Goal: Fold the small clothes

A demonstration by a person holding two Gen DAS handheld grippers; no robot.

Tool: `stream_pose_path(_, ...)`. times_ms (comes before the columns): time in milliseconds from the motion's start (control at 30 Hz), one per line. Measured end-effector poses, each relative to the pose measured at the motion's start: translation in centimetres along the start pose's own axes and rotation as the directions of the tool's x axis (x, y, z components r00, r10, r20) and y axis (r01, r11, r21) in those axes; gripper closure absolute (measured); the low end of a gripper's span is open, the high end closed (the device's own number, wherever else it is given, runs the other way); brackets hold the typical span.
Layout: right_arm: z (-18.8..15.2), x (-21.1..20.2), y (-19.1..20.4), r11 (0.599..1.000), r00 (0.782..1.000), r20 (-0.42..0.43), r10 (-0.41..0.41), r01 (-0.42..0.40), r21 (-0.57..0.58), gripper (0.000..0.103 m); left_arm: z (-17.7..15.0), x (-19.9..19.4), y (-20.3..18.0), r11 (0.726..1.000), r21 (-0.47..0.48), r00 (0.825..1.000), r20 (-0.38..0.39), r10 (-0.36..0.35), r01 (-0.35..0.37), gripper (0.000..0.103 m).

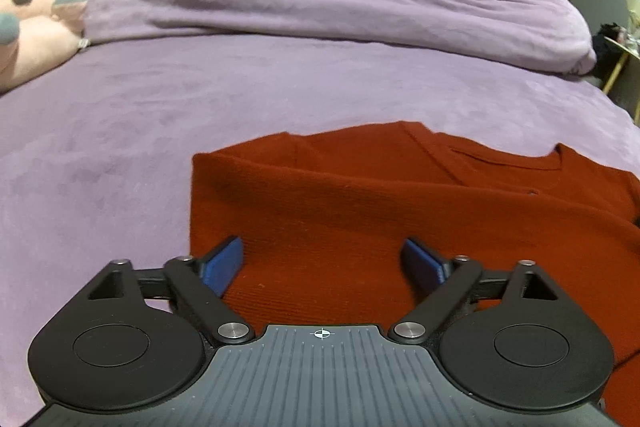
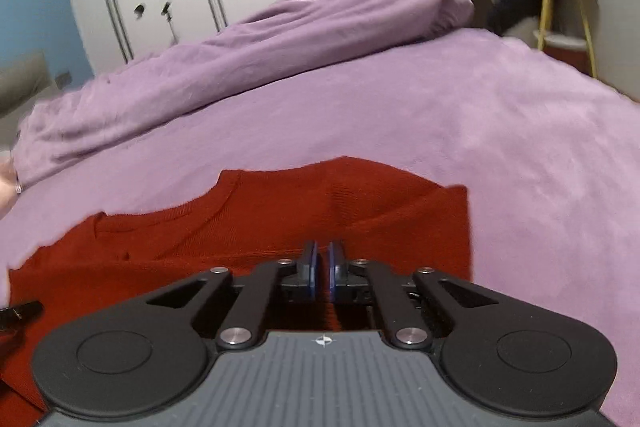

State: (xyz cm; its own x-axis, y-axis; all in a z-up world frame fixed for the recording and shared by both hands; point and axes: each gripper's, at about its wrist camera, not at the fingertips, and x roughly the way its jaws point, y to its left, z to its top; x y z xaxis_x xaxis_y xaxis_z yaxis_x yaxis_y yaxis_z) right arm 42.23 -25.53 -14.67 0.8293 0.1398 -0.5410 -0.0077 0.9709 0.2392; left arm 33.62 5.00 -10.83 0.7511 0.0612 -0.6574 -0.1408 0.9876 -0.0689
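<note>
From the left wrist we look down along our left gripper (image 1: 322, 263), tilted toward the bed, its blue pads spread wide with nothing between them, above the rust-red knitted sweater (image 1: 360, 211). The sweater's left edge runs straight beside the left pad; beyond it the lilac plush bedspread (image 1: 140, 131) lies bare up to a rumpled lilac duvet (image 1: 320, 3).

From the right wrist, our right gripper (image 2: 323, 259) has its pads drawn together; whether they pinch the sweater (image 2: 280, 211) we cannot tell. Bare bedspread (image 2: 520, 147) opens rightward.
</note>
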Motion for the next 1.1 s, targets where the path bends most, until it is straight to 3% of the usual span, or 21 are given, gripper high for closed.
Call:
stream_pose_path(67,-0.4,-1.6,1.7,0.997,1.0,-0.001,-0.012,0.011,-0.08,0.091,0.2,-0.8,-0.2,1.0,0.003,1.0,-0.005,0.023,-0.023,0.014)
stream_pose_path(100,-0.7,-2.7,2.6,0.994,0.999,0.005,0.043,-0.042,-0.103,0.091,0.3,-1.5,-0.6,0.999,0.009,0.999,-0.009,0.031,-0.031,0.019)
stream_pose_path(167,-2.3,-5.2,3.8,0.974,0.985,-0.011,0.172,-0.172,-0.145,0.091,-0.1,-3.2,-1.0,1.0,0.021,1.0,0.003,0.016,-0.016,0.02)
stream_pose_path(233,-4.1,-6.5,4.3,0.954,0.968,-0.057,0.245,-0.251,-0.163,0.09,-1.0,-4.7,-1.4,1.0,0.025,1.0,0.011,-0.017,0.017,0.02)
stream_pose_path(267,-5.0,-6.4,4.3,0.953,0.969,-0.094,0.23,-0.244,-0.182,0.091,-1.5,-5.0,-1.7,0.999,0.03,1.0,-0.006,-0.026,0.026,0.019)
stream_pose_path(333,-5.7,-6.5,3.6,0.966,0.984,-0.076,0.164,-0.176,-0.19,0.092,-2.5,-4.9,-2.1,0.998,0.054,1.0,-0.01,-0.011,0.011,0.017)
stream_pose_path(433,-4.8,-6.5,2.2,0.987,0.997,-0.06,0.05,-0.059,-0.153,0.103,-3.0,-4.8,-2.1,0.996,0.091,1.0,0.014,0.005,-0.006,0.012)
stream_pose_path(533,-4.4,-7.4,1.3,0.986,0.998,-0.055,-0.002,-0.007,-0.169,0.1,-2.5,-5.1,-1.2,0.998,0.065,0.999,-0.032,0.004,-0.002,0.011)
stream_pose_path(567,-4.1,-7.9,1.6,0.978,0.997,-0.047,-0.065,0.055,-0.201,0.09,-2.4,-5.5,-0.9,0.997,0.074,0.999,-0.048,0.025,-0.022,0.011)
stream_pose_path(600,-4.8,-9.1,1.7,0.97,0.994,-0.04,-0.101,0.089,-0.226,0.09,-2.3,-6.0,-0.6,0.995,0.089,0.997,-0.057,0.051,-0.046,0.012)
stream_pose_path(633,-5.1,-10.4,1.1,0.973,0.996,-0.042,-0.077,0.066,-0.22,0.086,-2.4,-6.8,-0.2,0.991,0.11,0.995,-0.067,0.078,-0.071,0.013)
stream_pose_path(733,-6.5,-15.6,-1.2,0.99,0.992,-0.126,-0.016,-0.002,-0.144,0.041,-4.0,-10.3,2.0,0.994,0.112,0.993,-0.115,0.032,-0.02,0.016)
stream_pose_path(767,-7.4,-17.8,-1.8,0.992,0.99,-0.143,0.01,-0.028,-0.126,0.036,-5.1,-11.9,3.1,0.996,0.089,0.991,-0.131,0.003,0.009,0.016)
stream_pose_path(833,-9.1,-21.7,-2.9,0.994,0.987,-0.161,0.021,-0.037,-0.101,0.034,-7.3,-14.9,5.0,0.998,0.05,0.986,-0.16,-0.037,0.045,0.016)
stream_pose_path(1000,-14.0,-27.7,-5.4,0.999,0.966,-0.258,0.011,-0.001,0.039,0.037,-13.2,-21.2,8.8,0.998,-0.066,0.975,-0.22,-0.016,0.002,0.018)
stream_pose_path(1100,-15.8,-28.6,-5.9,0.992,0.955,-0.294,0.044,-0.007,0.127,0.056,-15.7,-23.4,10.3,0.988,-0.151,0.973,-0.228,-0.036,0.001,0.022)
